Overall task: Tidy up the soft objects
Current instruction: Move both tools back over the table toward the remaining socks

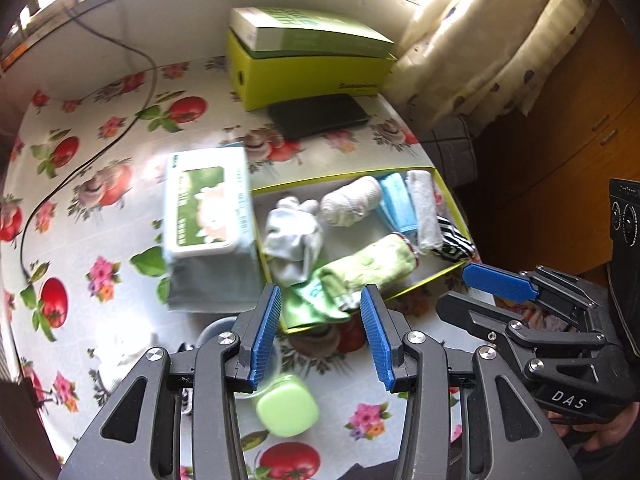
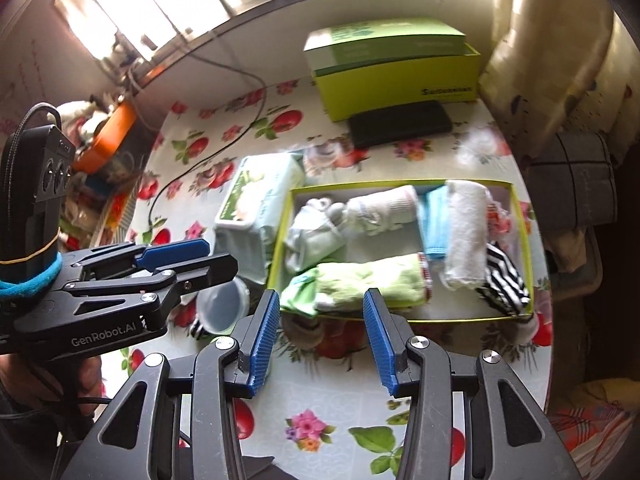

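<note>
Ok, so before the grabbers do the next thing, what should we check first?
1. Left gripper open and holding nothing: ok.
2. Right gripper open and holding nothing: ok.
3. Tray has bare floor left for another soft thing: ok, a patch shows in the middle.
4. Green towel fully inside the tray: not ok, its near end hangs over the front rim.
5. Wipes pack out of the way: not ok, it sits right against the tray's left wall.
6. More soft things waiting on the table: cannot tell, something white beside the left gripper is too blurred.
</note>
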Available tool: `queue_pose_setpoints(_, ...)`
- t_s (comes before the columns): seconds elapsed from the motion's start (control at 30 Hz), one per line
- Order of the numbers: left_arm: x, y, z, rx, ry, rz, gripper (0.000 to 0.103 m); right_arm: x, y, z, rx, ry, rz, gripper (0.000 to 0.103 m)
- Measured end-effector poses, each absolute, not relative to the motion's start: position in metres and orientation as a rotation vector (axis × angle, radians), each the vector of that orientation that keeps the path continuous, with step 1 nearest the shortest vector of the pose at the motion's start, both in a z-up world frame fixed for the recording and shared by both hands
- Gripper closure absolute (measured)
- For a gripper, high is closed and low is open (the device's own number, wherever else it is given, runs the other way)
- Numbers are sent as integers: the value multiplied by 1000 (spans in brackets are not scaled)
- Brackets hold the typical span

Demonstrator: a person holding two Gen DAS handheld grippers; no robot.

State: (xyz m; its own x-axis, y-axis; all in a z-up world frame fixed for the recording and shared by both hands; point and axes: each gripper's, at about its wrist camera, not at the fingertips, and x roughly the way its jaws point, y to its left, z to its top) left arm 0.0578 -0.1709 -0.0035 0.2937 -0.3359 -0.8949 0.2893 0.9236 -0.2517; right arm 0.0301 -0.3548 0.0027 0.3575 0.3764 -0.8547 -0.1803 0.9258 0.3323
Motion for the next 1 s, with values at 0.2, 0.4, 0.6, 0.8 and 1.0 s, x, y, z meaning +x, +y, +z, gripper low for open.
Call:
queue_pose_setpoints(0.2, 53, -151, -4, -61, 1200, -372, 60, 31, -334, 3, 164, 1164, 406, 60)
queue_pose_setpoints(0.4, 50, -133, -7, -88, 1205, -336, 60, 34, -317, 3, 140, 1177, 444, 60)
queue_pose_setpoints(0.6, 47, -119, -11, -112, 1210, -304, 60, 35, -304, 0, 121, 1194, 476, 60)
queue_pose_setpoints(0.8, 45, -105, -18, -134, 1225, -271, 60, 36, -293, -3, 104, 1210, 505, 60)
queue_pose_setpoints(1.0, 42, -82, -24, -169, 1233, -232, 60, 35, -283, -5, 93, 1223, 528, 60)
